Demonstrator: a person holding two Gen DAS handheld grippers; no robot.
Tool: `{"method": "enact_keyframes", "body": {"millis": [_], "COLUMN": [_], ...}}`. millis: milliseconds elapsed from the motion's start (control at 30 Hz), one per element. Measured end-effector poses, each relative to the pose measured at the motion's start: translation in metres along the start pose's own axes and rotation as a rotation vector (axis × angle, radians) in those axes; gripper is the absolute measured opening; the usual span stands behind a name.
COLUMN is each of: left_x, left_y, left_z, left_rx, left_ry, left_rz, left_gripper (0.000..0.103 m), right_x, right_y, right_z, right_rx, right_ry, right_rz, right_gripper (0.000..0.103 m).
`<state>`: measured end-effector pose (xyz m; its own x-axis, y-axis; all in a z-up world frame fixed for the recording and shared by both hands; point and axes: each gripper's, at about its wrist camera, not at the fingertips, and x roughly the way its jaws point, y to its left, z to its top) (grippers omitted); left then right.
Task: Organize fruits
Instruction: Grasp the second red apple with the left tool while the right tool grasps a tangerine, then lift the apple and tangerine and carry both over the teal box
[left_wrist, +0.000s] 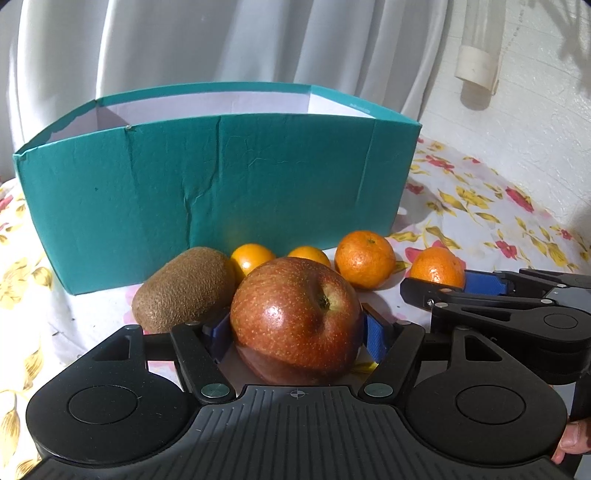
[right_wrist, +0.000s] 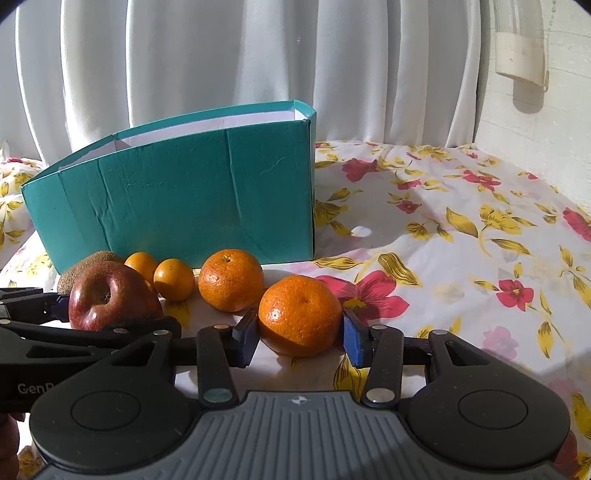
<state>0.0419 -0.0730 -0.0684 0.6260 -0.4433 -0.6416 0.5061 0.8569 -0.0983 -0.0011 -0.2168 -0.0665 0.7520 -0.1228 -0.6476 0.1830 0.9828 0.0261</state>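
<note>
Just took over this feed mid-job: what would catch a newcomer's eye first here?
The teal box, open-topped, stands at the back of the flowered tablecloth, with fruit lined along its front wall. The left gripper is closed on a red apple beside a kiwi. The right gripper grips the nearest tangerine.

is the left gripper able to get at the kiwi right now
Probably not as things stand. The left gripper has the apple between its fingers, filling the gap, and the kiwi lies beside and behind the left finger. It would need to let go of the apple and shift left first.
</note>
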Motion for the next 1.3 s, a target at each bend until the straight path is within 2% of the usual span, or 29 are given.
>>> {"method": "enact_keyframes", "body": {"millis": [367,467,567,667,900,1100,1200,1300], "left_x": [-0.003,-0.017,-0.04,-0.07,-0.123,-0.129,-0.127,-0.12], "left_y": [-0.003,-0.01,-0.012,-0.006,0.01,0.022,0.026,0.028], "left_z": [0.0,-0.001,0.007,0.025,0.089,0.137,0.144,0.143], "left_rx": [0.043,0.102,0.099,0.06,-0.007,-0.037,-0.054,-0.051], "left_ry": [0.012,-0.022,-0.047,-0.075,-0.125,-0.138,-0.134,-0.109], "left_rz": [0.017,0.056,0.077,0.096,0.227,0.297,0.322,0.345], "left_gripper": [0.074,0.074,0.074,0.074,0.074,0.074,0.074,0.074], "right_x": [-0.01,-0.016,-0.026,-0.038,-0.068,-0.075,-0.076,-0.068], "right_y": [0.001,0.001,0.004,0.01,0.028,0.046,0.052,0.056], "right_z": [0.001,0.006,0.014,0.027,0.079,0.133,0.149,0.154], "right_rx": [0.02,0.022,0.017,0.007,-0.015,-0.042,-0.045,-0.037], "right_ry": [-0.01,-0.017,-0.026,-0.047,-0.11,-0.155,-0.192,-0.183], "right_rz": [-0.036,-0.044,-0.049,-0.044,-0.012,0.054,0.065,0.065], "right_gripper": [0.045,0.045,0.045,0.045,0.045,0.045,0.045,0.045]}}
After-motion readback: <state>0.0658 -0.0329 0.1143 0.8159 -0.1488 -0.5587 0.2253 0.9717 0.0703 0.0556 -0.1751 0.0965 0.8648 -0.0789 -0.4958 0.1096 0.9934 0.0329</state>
